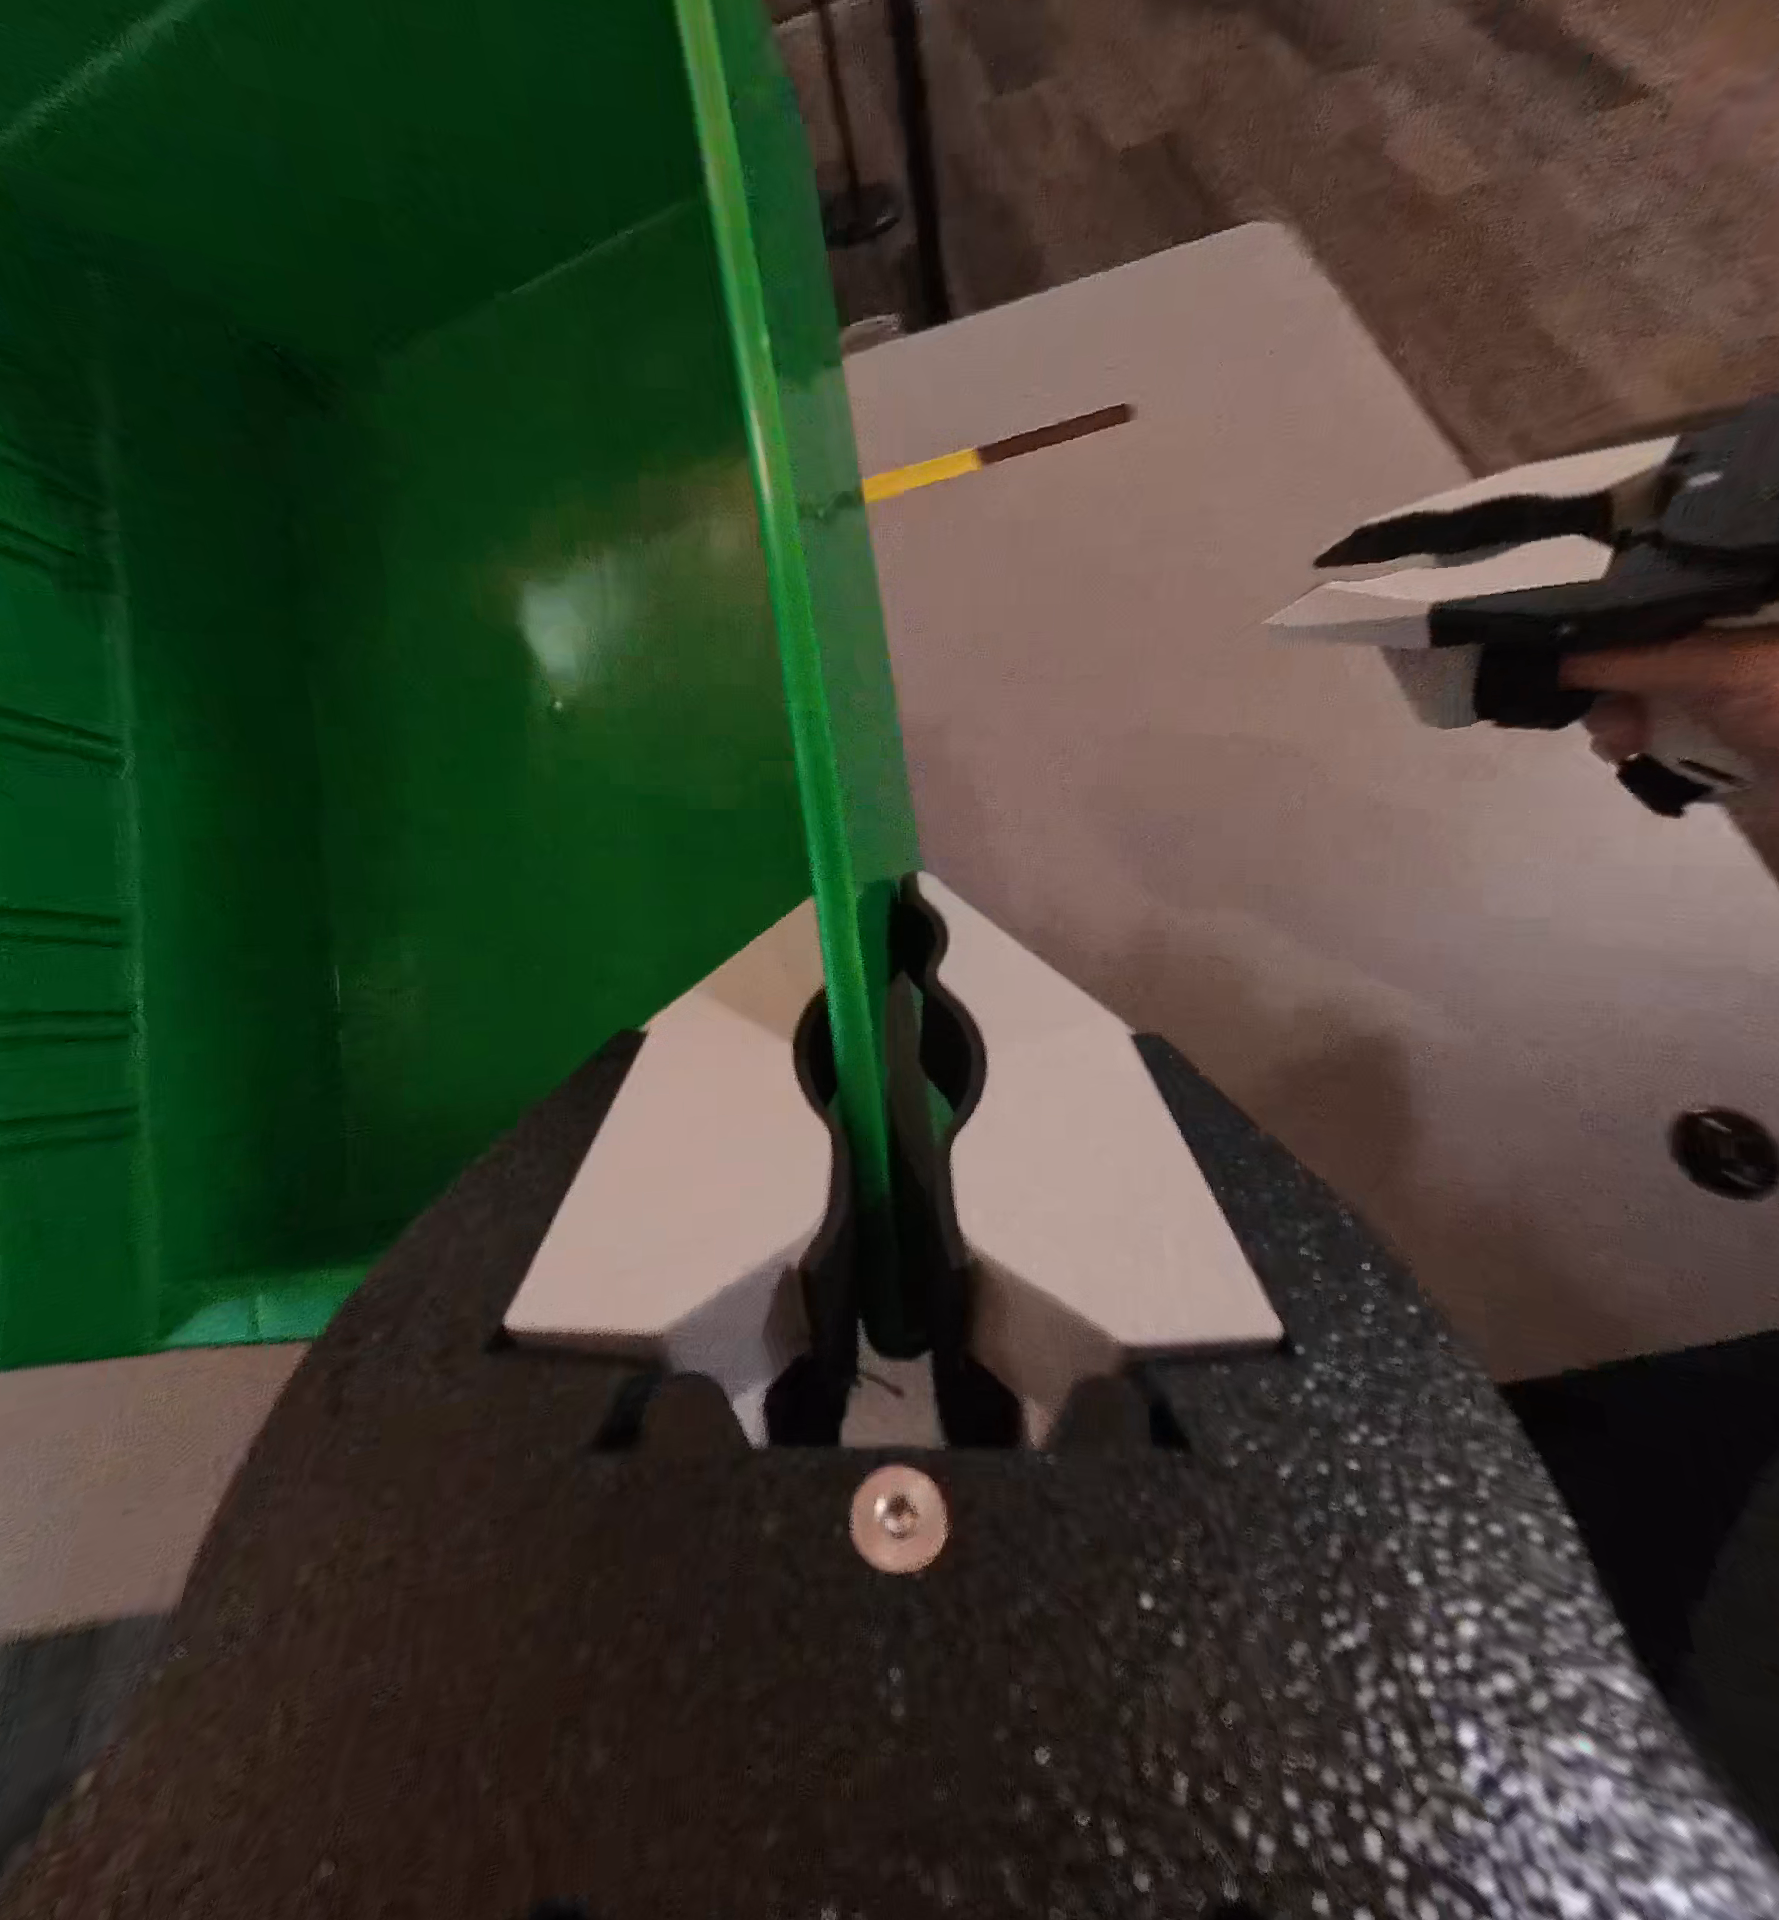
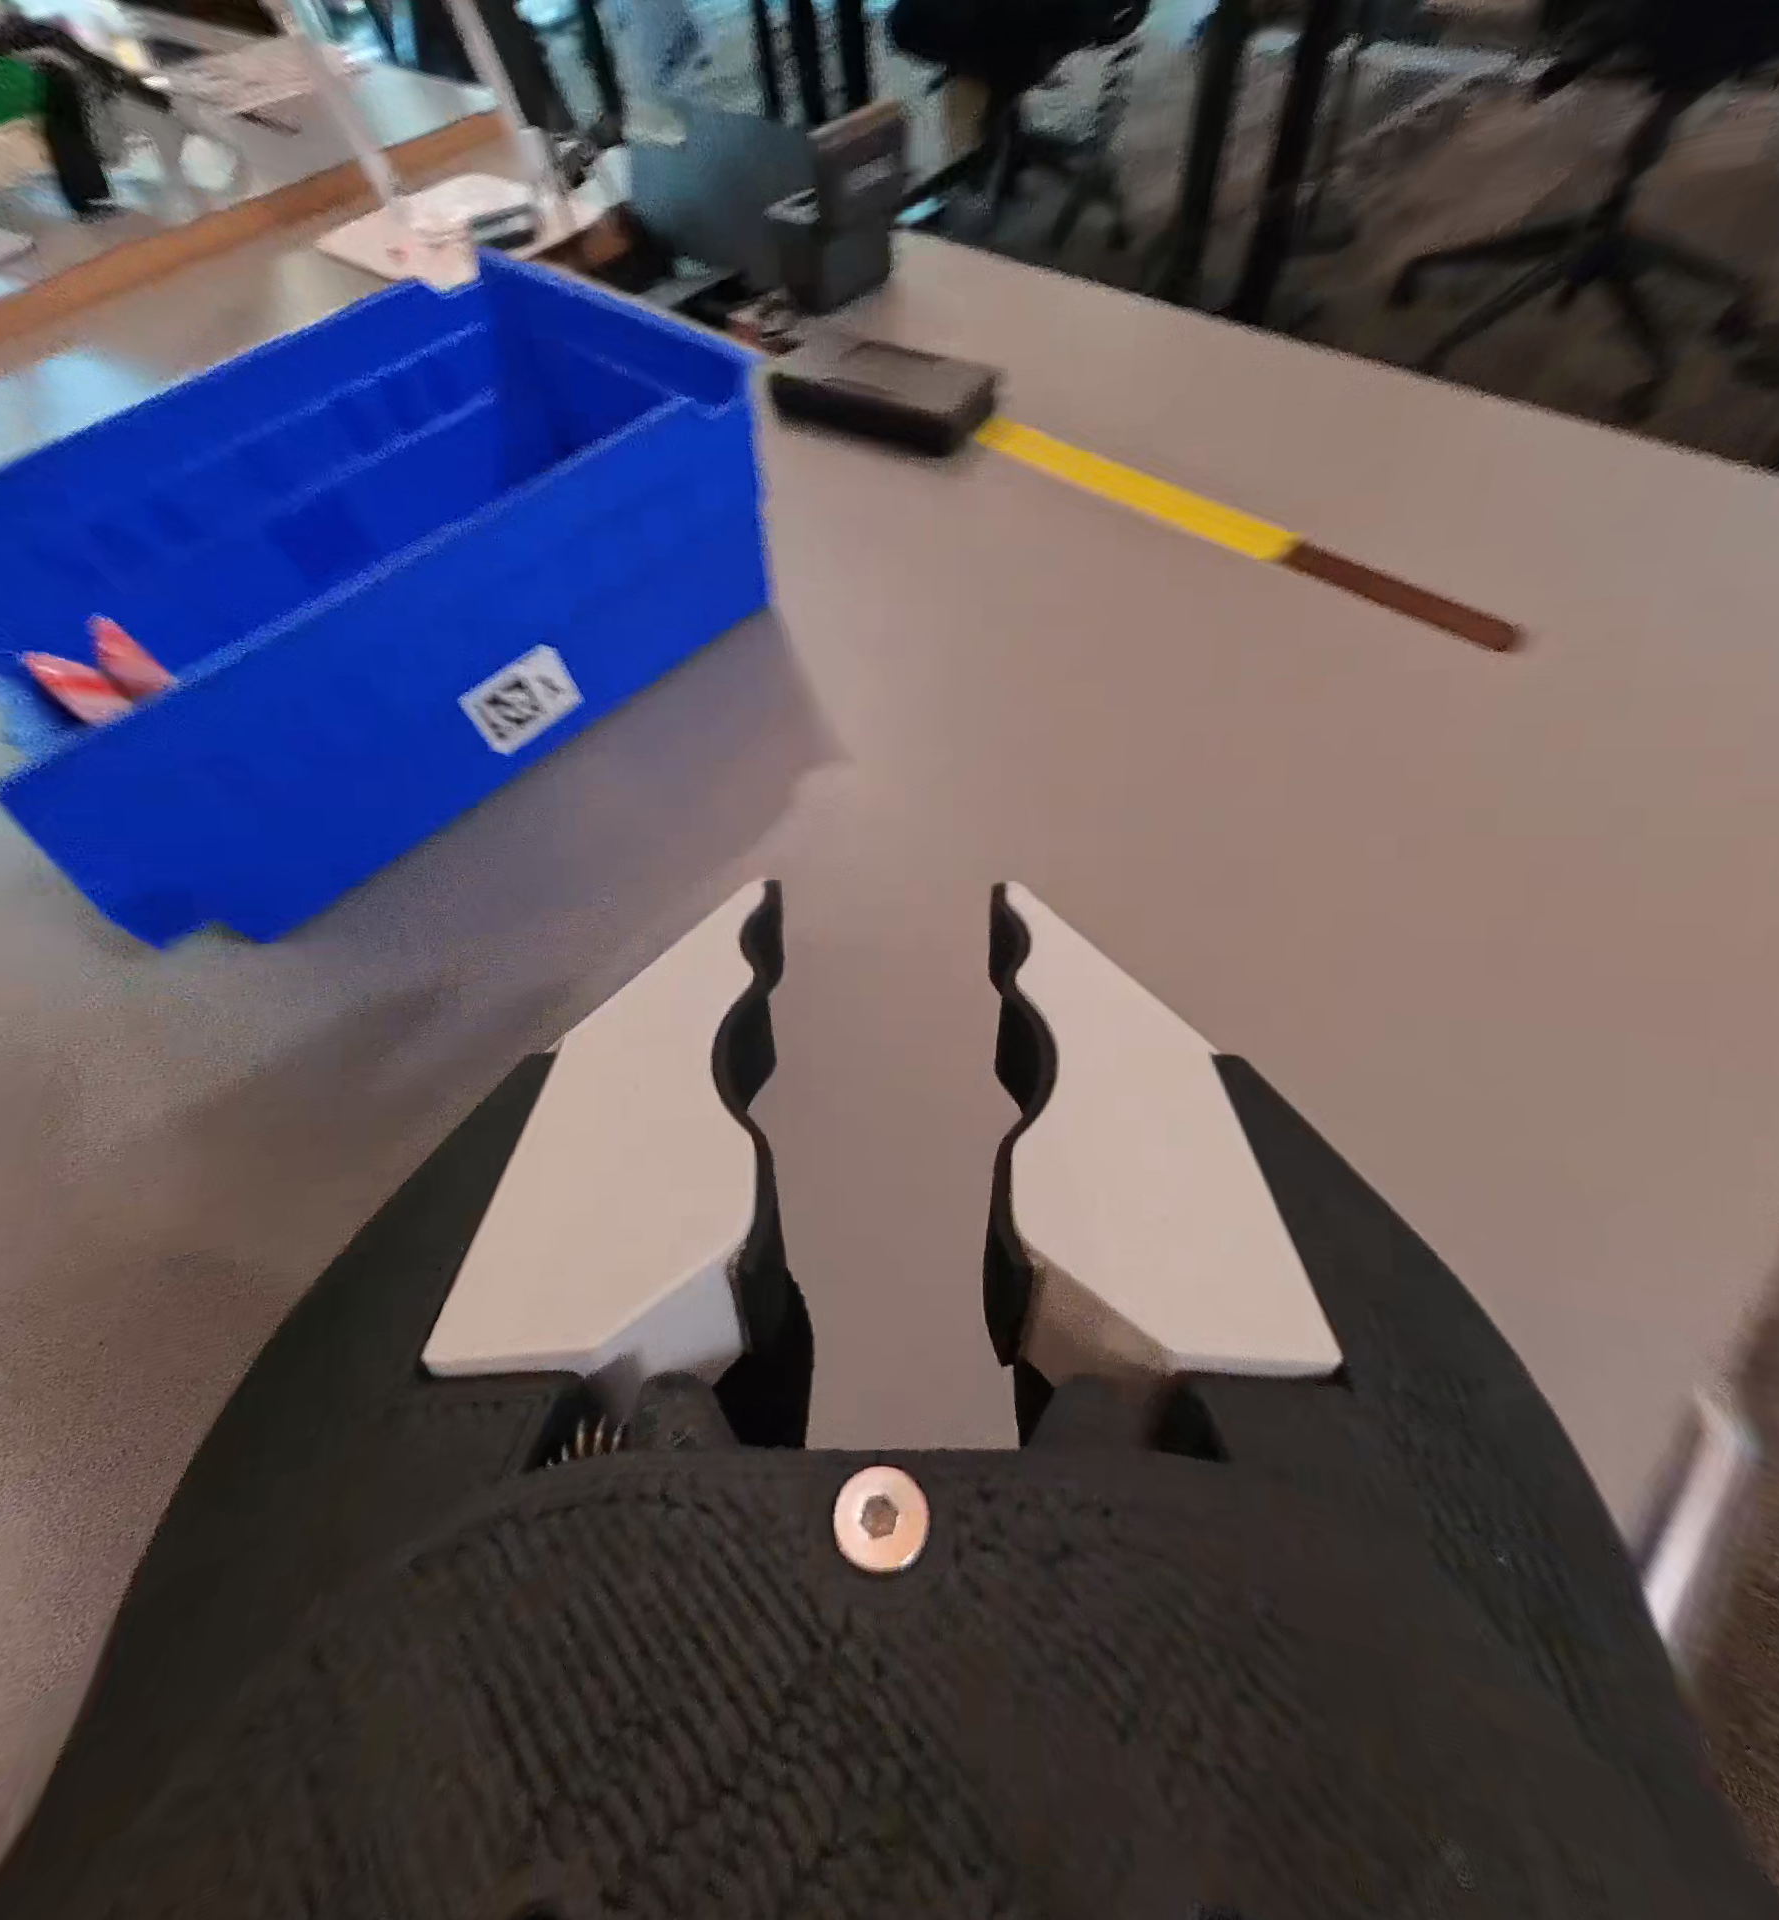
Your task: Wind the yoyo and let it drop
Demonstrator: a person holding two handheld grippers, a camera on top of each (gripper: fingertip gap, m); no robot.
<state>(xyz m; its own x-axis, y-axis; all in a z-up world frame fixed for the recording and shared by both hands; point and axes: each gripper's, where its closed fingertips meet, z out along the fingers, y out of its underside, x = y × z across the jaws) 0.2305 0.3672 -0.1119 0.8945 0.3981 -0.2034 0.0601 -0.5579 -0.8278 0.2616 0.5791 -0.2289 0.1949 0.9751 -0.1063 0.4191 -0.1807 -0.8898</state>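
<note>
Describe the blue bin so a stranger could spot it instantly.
Start from the grey table. On its left part stands an open blue bin with inner ribs and a small white sticker on its side. Two red-and-white striped pieces poke over its near rim.

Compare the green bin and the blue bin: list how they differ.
The green bin is clamped by its wall in the left gripper; the blue bin sits on the table, untouched. The green bin looks empty; the blue bin holds red-and-white striped pieces. Both are plastic, open-topped, ribbed inside.
</note>
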